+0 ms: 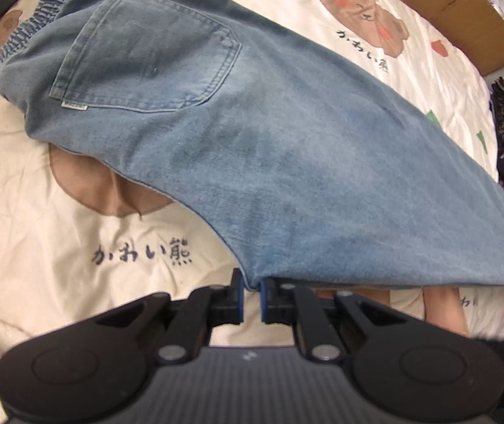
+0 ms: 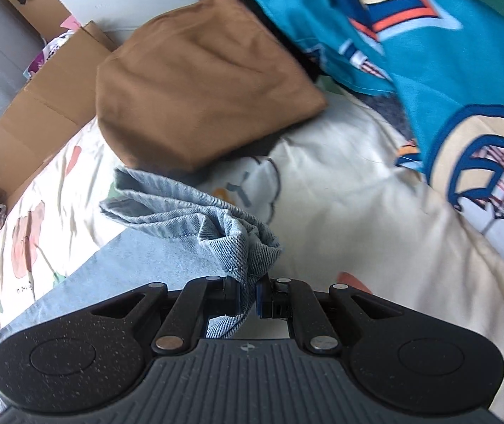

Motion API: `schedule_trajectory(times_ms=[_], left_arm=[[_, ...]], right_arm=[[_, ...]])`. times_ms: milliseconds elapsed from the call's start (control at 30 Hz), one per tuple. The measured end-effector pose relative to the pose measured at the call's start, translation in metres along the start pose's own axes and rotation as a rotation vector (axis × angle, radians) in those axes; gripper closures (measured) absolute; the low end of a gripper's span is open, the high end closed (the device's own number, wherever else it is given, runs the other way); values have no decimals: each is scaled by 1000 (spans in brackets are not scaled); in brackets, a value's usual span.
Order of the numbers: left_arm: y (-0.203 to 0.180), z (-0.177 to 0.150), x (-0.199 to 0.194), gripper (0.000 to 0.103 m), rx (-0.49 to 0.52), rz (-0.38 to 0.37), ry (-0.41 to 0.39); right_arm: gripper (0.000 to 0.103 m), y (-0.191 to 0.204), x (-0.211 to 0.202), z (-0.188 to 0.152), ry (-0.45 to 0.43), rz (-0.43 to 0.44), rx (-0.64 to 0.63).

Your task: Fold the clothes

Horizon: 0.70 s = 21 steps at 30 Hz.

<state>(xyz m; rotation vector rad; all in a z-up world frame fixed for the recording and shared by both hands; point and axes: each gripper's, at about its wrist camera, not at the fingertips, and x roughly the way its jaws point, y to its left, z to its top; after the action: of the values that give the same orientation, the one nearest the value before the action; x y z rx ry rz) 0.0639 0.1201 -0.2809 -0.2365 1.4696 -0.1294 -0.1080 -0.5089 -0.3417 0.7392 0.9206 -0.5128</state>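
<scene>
Left claw (image 1: 252,291) clamps edge of faded blue denim jeans (image 1: 237,134) spread across cream bear-print bed cover (image 1: 75,233); right claw (image 2: 250,295) grips bunched hem (image 2: 237,240) near folded brown garment (image 2: 198,92).

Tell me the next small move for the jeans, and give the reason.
Probably carry the right gripper, shut on the bunched hem, over towards the elastic waistband to fold the jeans in half. Both grippers already pinch the denim: the left gripper holds the fabric's edge, and the legs lie stretched out across the bear-print bedding. The folded brown garment lies beyond, clear of that path.
</scene>
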Motion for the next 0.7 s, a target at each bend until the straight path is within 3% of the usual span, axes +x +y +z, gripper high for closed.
schedule_trajectory(times_ms=[300, 533, 700], left_arm=[[9, 10, 8, 95, 12, -6, 5], [17, 16, 6, 95, 8, -27, 5], [26, 24, 19, 93, 3, -29, 24]], right_arm=[[97, -30, -5, -16, 10, -24, 36], [96, -52, -1, -29, 10, -7, 133], [89, -69, 19, -35, 37, -1, 189]])
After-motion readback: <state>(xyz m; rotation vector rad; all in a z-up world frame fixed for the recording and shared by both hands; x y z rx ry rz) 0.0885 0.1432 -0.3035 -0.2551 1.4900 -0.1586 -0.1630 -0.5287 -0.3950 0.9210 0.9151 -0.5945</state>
